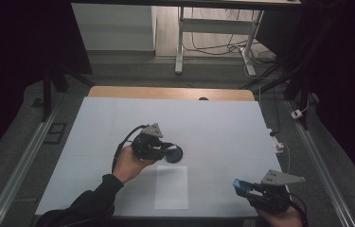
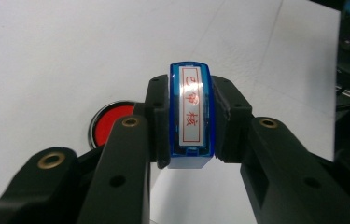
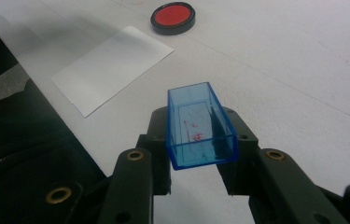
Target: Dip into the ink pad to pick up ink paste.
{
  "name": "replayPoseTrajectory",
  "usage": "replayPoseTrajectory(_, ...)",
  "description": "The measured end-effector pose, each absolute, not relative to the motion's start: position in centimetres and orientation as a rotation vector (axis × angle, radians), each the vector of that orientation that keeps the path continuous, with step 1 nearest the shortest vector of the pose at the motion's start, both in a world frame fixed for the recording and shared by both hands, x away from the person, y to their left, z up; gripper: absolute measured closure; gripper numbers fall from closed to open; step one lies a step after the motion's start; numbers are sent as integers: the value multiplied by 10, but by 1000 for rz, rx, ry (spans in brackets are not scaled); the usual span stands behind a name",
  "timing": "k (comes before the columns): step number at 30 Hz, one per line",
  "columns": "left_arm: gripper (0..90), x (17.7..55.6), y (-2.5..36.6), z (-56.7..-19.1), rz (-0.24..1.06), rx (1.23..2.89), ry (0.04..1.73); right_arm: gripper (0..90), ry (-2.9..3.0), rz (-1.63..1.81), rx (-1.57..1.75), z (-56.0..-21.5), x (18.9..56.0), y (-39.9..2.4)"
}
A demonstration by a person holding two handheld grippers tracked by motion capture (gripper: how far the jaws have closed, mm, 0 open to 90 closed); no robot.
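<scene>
My left hand (image 1: pixel 130 163) reaches in from the lower left of the high view, sleeve dark, wrist bent so that my left gripper (image 1: pixel 162 150) points toward the right of the frame, near the middle of the table. In the left gripper view its two black jaws are clamped on a blue stamp (image 2: pixel 191 116), held upright between the pads, with a white label showing red characters facing the camera. Just behind the jaws, at left centre of that view, lies a round red ink pad (image 2: pixel 111 126) in a black rim, partly covered by the gripper.

My right gripper (image 1: pixel 247 187) sits at the lower right of the high view, pointing left, with my hand under it cut off by the bottom edge. In the right gripper view its jaws are closed on a clear blue stamp cap (image 3: pixel 199 127), an open box with faint red smears inside.

The table (image 1: pixel 222 127) is covered in white, with a wooden edge along its far side. A white sheet of paper (image 1: pixel 171 187) lies on it in the lower middle of the high view, between the two grippers. Beyond the table the room is dim: grey floor, a white desk frame with loose cables, and dark shapes at both sides that I cannot make out. In the high view the stamp is too small to see clearly.
</scene>
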State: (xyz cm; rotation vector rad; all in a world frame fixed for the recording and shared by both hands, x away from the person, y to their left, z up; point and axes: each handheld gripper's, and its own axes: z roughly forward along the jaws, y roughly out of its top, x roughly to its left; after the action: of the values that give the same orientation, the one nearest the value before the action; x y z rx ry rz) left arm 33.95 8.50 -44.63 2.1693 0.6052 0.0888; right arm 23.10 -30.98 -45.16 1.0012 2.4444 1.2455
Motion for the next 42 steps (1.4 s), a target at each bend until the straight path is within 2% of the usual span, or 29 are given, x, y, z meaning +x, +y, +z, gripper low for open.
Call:
replayPoseTrajectory(31, 702, 295, 109, -435, 42, 2082, 541, 691, 2443, 1238, 992, -451, 231, -310)
replayPoseTrajectory(42, 703, 289, 105, -441, 38, 2112, 528, 691, 2446, 1238, 989, -451, 231, -309)
